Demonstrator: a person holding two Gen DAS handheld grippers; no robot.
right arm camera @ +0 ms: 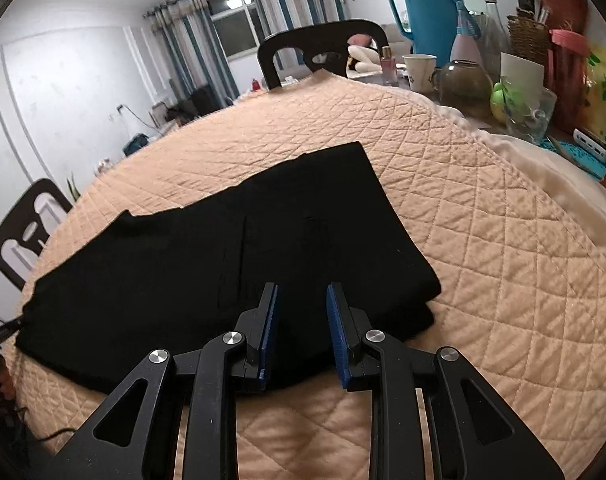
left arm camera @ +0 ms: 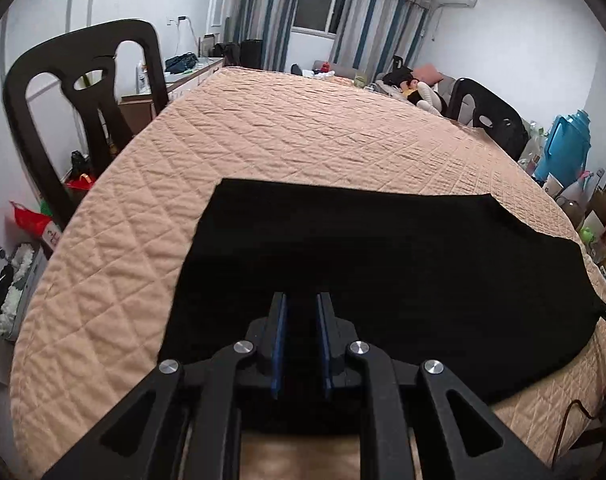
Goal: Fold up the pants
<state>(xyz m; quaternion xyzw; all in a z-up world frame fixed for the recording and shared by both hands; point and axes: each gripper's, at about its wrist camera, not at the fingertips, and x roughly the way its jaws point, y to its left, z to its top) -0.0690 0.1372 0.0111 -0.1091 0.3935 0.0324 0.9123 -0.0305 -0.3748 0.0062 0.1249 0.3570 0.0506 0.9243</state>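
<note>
Here black pants [left arm camera: 383, 264] flat on quilt [left arm camera: 263, 132], under both parted grippers.

The left wrist camera is looking forward and down along its tool [left arm camera: 302, 300], sitting close above the black pants [left arm camera: 383, 264] on the quilted bench [left arm camera: 303, 128]. The right wrist camera is looking down likewise (from the opposite end) past its tool [right arm camera: 303, 292]. Both views are sharing the pants [right arm camera: 223, 248], the quilt [right arm camera: 483, 240] and the curtained window [left arm camera: 321, 0].
</note>
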